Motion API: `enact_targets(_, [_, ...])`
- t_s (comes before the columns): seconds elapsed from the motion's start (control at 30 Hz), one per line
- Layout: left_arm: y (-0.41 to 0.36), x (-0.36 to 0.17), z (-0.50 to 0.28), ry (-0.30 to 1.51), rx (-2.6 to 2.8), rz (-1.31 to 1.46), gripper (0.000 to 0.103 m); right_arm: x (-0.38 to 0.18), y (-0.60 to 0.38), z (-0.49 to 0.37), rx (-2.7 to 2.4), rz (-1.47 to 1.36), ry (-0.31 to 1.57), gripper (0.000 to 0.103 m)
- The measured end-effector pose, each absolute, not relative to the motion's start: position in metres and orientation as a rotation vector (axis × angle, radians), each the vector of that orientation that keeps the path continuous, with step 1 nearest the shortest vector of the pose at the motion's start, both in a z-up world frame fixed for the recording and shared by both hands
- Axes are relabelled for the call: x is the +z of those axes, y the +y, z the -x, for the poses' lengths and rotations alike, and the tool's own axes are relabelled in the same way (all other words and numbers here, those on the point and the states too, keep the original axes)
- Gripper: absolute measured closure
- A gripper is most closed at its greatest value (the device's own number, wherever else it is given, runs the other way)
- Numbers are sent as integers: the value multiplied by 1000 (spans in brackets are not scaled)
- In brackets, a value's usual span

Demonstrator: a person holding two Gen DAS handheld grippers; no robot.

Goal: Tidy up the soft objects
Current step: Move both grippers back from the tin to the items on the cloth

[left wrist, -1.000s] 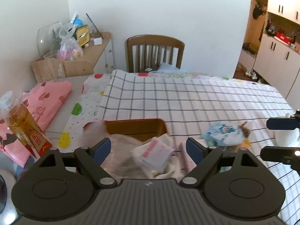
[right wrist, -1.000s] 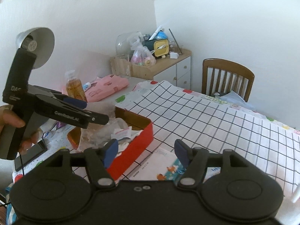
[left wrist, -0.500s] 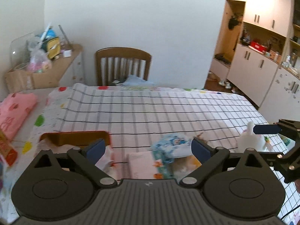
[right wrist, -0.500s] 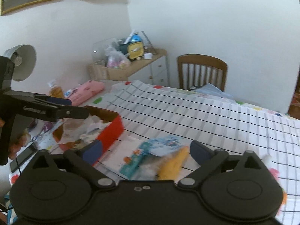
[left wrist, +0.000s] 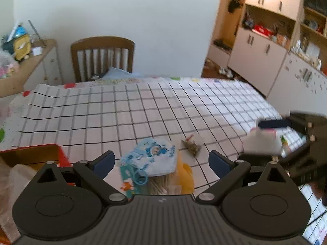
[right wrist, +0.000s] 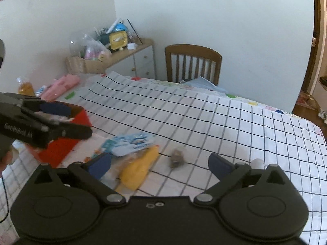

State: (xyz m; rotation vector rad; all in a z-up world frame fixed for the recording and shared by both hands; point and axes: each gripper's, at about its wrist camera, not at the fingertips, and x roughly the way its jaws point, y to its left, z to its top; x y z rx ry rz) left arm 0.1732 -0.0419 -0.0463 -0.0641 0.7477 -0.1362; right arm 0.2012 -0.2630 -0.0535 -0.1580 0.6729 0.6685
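A pile of soft things lies on the checked tablecloth: a light blue printed pack (left wrist: 152, 156) (right wrist: 132, 144), a yellow soft item (left wrist: 184, 178) (right wrist: 139, 169) and a flat printed pack (left wrist: 127, 178). A small brown fuzzy item (left wrist: 192, 147) (right wrist: 176, 159) lies to their right. A red box with a brown inside (left wrist: 34, 156) (right wrist: 67, 143) holds white soft packs at the left. My left gripper (left wrist: 161, 163) is open above the pile. My right gripper (right wrist: 159, 163) is open above the yellow item and the fuzzy item.
A wooden chair (left wrist: 102, 58) (right wrist: 193, 63) stands at the table's far edge. A white bottle (left wrist: 261, 143) stands at the right, by the right gripper as it shows in the left wrist view. A side cabinet (right wrist: 130, 61) with clutter is far left. Cupboards (left wrist: 265, 47) line the right wall.
Both grippers have swung right, away from the red box, and now hover over the pile. Both stay open and empty.
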Motion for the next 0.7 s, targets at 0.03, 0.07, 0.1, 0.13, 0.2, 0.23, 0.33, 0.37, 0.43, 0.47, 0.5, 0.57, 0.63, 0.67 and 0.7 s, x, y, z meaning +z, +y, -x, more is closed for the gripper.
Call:
enact_targets(0.03, [-45,-51,-176,754,-137,57,4,-54,-264,-205,657,159,672,2])
enact_targets(0.07, [-46,-55,-178,757,-137,58,4,-55,-264,-211,641,156,673,2])
enact_targets(0.1, [-46,-58,-180,759,-140,63,4,-54,-265,-217,630,144,677,2])
enact_targets(0.13, [-46,-62,-184,762,-141,69,4,-53,-267,-224,627,126,683,3])
enact_targets(0.2, [-46,-68,-189,767,-134,77,4,-53,-267,-235,624,103,698,3])
enact_targets(0.23, [-47,-70,-193,770,-133,78,4,-54,-266,-241,624,100,705,3])
enact_targets(0.33, [-50,-78,-201,779,-131,72,4,-62,-259,-254,626,94,745,5])
enact_targets(0.37, [-50,-80,-204,779,-129,70,4,-65,-256,-258,621,93,759,6])
enact_targets(0.43, [-51,-84,-208,781,-129,63,4,-72,-252,-265,618,86,783,7])
enact_targets(0.47, [-52,-86,-211,783,-128,55,4,-76,-249,-269,618,78,797,7])
enact_targets(0.5, [-53,-88,-212,783,-126,47,4,-79,-248,-272,618,70,808,9])
enact_targets(0.57, [-53,-92,-216,789,-118,36,4,-86,-244,-280,610,51,838,12])
enact_targets(0.63, [-52,-96,-219,798,-123,40,5,-93,-242,-286,611,37,863,14])
enact_targets(0.67, [-52,-99,-220,803,-122,39,5,-96,-241,-288,611,32,872,15])
enact_targets(0.7, [-51,-101,-221,808,-121,39,5,-99,-240,-290,613,28,884,16])
